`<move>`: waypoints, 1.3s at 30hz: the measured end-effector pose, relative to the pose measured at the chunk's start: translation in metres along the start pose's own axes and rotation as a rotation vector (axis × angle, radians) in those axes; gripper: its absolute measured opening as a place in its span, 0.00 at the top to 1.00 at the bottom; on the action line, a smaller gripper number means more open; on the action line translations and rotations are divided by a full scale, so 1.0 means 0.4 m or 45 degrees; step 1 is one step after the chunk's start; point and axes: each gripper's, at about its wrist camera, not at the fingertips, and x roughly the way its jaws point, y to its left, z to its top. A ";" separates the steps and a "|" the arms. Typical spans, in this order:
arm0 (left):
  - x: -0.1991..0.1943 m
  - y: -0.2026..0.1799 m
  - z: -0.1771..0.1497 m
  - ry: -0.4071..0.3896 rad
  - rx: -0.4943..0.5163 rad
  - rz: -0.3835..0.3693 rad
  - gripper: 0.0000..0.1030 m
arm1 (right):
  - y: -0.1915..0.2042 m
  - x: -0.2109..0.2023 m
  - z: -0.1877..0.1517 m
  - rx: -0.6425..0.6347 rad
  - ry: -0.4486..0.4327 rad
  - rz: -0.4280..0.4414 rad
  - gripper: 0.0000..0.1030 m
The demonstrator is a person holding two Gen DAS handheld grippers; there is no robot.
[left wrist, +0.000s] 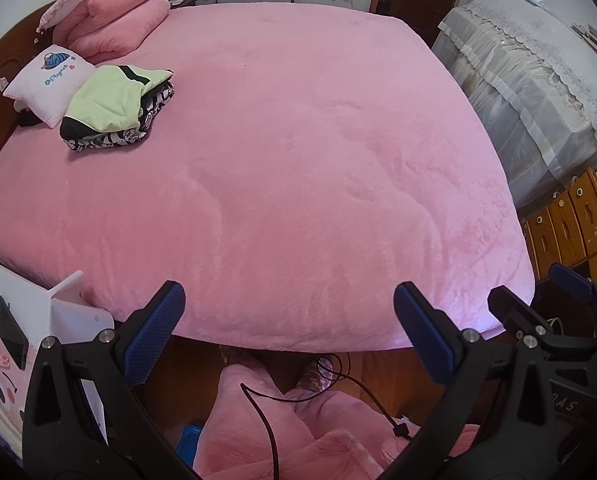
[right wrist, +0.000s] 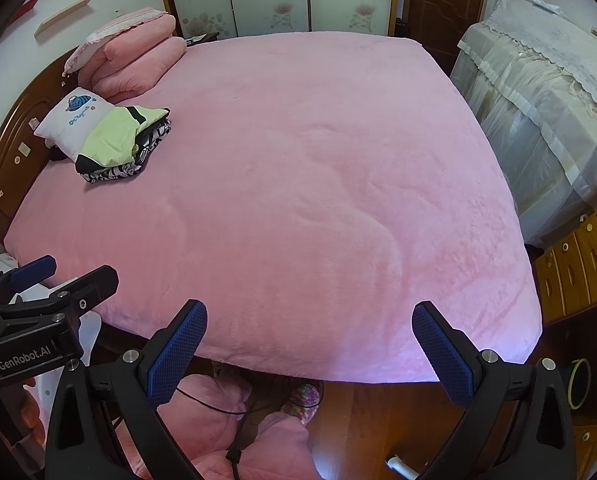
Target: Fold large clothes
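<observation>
Folded clothes pile (left wrist: 116,110) on pink bed cover, far left side, near headboard end. Top piece: pale green garment (right wrist: 112,136) with black trim band at near and far edges, folded flat. Beneath: black-and-white patterned garment (left wrist: 154,106), edges sticking out at near and right sides. Pile's far-left corner overlaps white printed pillow. Stack compact, slightly skewed.
</observation>
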 end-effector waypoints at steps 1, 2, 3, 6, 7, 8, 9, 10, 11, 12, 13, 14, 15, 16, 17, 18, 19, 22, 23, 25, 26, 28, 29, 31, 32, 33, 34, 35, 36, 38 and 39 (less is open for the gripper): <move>0.001 0.000 0.000 0.001 0.000 0.002 0.00 | 0.000 0.001 0.000 0.001 0.002 -0.001 0.00; 0.002 -0.002 0.001 0.001 0.000 0.002 0.00 | -0.001 0.001 0.001 0.001 0.002 -0.001 0.00; 0.001 -0.002 0.001 -0.002 0.000 0.002 0.00 | -0.001 0.001 0.001 0.001 0.001 -0.001 0.00; 0.001 -0.007 0.005 -0.010 0.000 0.010 0.00 | -0.004 0.005 0.004 -0.003 0.001 0.000 0.00; 0.002 -0.008 0.005 -0.012 0.001 0.009 0.00 | -0.004 0.006 0.004 -0.004 0.001 0.000 0.00; 0.001 -0.011 0.004 -0.013 0.001 0.010 0.00 | -0.002 0.006 0.003 -0.003 0.001 -0.001 0.00; 0.002 -0.013 0.005 -0.014 0.002 0.013 0.00 | 0.000 0.006 0.000 -0.002 0.001 -0.001 0.00; 0.001 -0.015 0.005 -0.015 0.002 0.012 0.00 | -0.001 0.007 0.001 -0.003 0.002 -0.001 0.00; 0.001 -0.016 0.006 -0.016 0.002 0.012 0.00 | 0.001 0.007 -0.001 -0.002 0.002 -0.002 0.00; 0.000 -0.017 0.008 -0.019 0.002 0.014 0.00 | 0.001 0.007 -0.001 -0.002 0.002 -0.002 0.00; 0.000 -0.018 0.008 -0.022 0.002 0.015 0.00 | 0.002 0.007 -0.001 -0.001 0.002 -0.002 0.00; -0.002 -0.018 0.009 -0.024 0.003 0.013 0.00 | 0.001 0.007 -0.001 -0.001 0.002 -0.003 0.00; -0.002 -0.019 0.009 -0.025 0.005 0.015 0.00 | 0.001 0.008 -0.001 0.000 0.002 -0.003 0.00; -0.003 -0.022 0.010 -0.027 0.006 0.018 0.00 | 0.000 0.008 0.000 0.001 0.003 -0.003 0.00; -0.004 -0.024 0.012 -0.029 0.008 0.019 0.00 | 0.003 0.007 -0.001 0.002 0.002 -0.004 0.00; -0.004 -0.027 0.013 -0.030 0.010 0.019 0.00 | 0.002 0.007 -0.001 0.005 0.003 -0.005 0.00; -0.005 -0.029 0.013 -0.031 0.014 0.020 0.00 | 0.003 0.007 -0.002 0.008 0.003 -0.006 0.00; -0.005 -0.037 0.015 -0.033 0.023 0.020 0.00 | -0.003 0.012 0.004 0.012 0.009 -0.006 0.00; -0.004 -0.040 0.017 -0.032 0.025 0.019 0.00 | -0.007 0.013 0.007 0.011 0.010 -0.006 0.00; -0.002 -0.044 0.018 -0.027 0.028 0.021 0.00 | -0.011 0.015 0.012 0.012 0.010 -0.007 0.00; -0.002 -0.046 0.020 -0.027 0.027 0.021 0.00 | -0.014 0.016 0.014 0.010 0.011 -0.007 0.00; 0.000 -0.047 0.021 -0.026 0.026 0.019 0.00 | -0.015 0.017 0.015 0.011 0.012 -0.007 0.00; 0.000 -0.047 0.021 -0.026 0.025 0.016 0.00 | -0.014 0.016 0.014 0.011 0.011 -0.008 0.00; 0.001 -0.048 0.021 -0.025 0.026 0.018 0.00 | -0.014 0.017 0.015 0.011 0.011 -0.007 0.00; 0.001 -0.049 0.022 -0.025 0.026 0.017 0.00 | -0.014 0.017 0.014 0.010 0.011 -0.007 0.00; 0.003 -0.049 0.023 -0.024 0.026 0.017 0.00 | -0.014 0.017 0.014 0.010 0.012 -0.007 0.00; 0.005 -0.049 0.023 -0.023 0.027 0.016 0.00 | -0.012 0.016 0.013 0.009 0.012 -0.008 0.00; 0.006 -0.049 0.023 -0.023 0.027 0.017 0.00 | -0.011 0.016 0.012 0.009 0.012 -0.008 0.00; 0.006 -0.049 0.023 -0.023 0.026 0.014 0.00 | -0.011 0.016 0.012 0.009 0.011 -0.007 0.00; 0.006 -0.049 0.023 -0.022 0.027 0.015 0.00 | -0.008 0.015 0.010 0.012 0.012 -0.009 0.00; 0.007 -0.049 0.023 -0.021 0.026 0.013 0.00 | -0.007 0.015 0.010 0.011 0.012 -0.010 0.00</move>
